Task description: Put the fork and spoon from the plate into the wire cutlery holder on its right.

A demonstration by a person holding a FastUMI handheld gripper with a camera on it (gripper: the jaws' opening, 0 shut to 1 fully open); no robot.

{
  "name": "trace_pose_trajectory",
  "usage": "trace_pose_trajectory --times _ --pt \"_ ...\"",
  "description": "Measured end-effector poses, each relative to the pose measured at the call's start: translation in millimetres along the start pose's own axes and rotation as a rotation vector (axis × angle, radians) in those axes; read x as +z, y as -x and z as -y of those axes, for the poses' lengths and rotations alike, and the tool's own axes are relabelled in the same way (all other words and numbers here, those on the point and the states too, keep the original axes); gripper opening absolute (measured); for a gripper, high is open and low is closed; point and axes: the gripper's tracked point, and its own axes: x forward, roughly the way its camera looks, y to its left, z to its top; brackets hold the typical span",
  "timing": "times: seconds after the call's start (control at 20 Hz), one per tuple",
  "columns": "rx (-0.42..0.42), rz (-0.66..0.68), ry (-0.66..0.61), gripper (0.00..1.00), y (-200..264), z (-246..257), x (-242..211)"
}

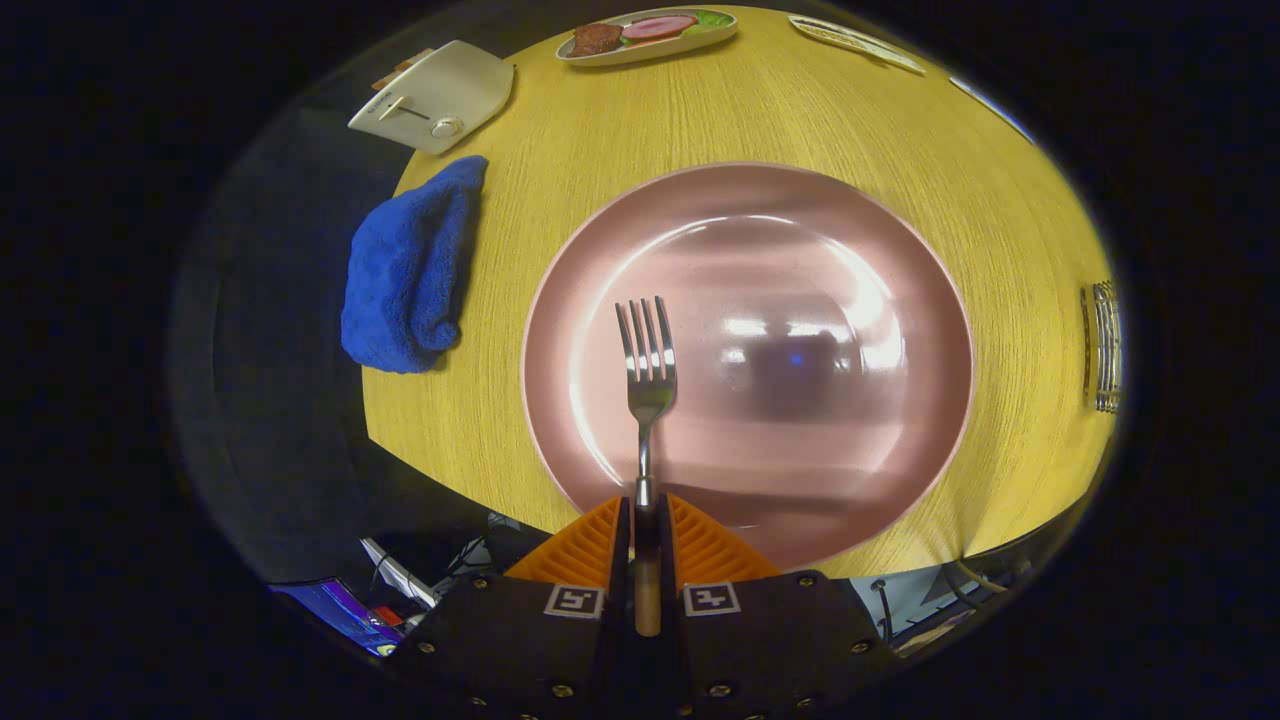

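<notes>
Jaws are clamped on the fork: your gripper pinches the neck where the metal meets the wooden handle, one finger on each side. The fork's long axis runs straight ahead along the fingers, tines pointing away over the pink plate; whether the tines rest on the plate or hang above it cannot be told. No spoon lies on the plate. The wire cutlery holder stands well off to the right of the plate, on the wooden table. Judged from this, your travel runs sideways to the right, square to the fork's axis.
</notes>
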Motion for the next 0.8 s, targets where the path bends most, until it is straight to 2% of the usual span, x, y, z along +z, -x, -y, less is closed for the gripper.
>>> trace_pose_trajectory --times 0.05,0.1,0.4,0.8 --pt "0.008 0.027 -0.019 0.17 7 0 2" --pt "0.013 0.028 -0.035 0.02 6 -1 3" --pt "0.063 0.072 -0.108 0.02 24 5 20" --pt "0.106 0.187 -0.213 0.02 73 31 49"
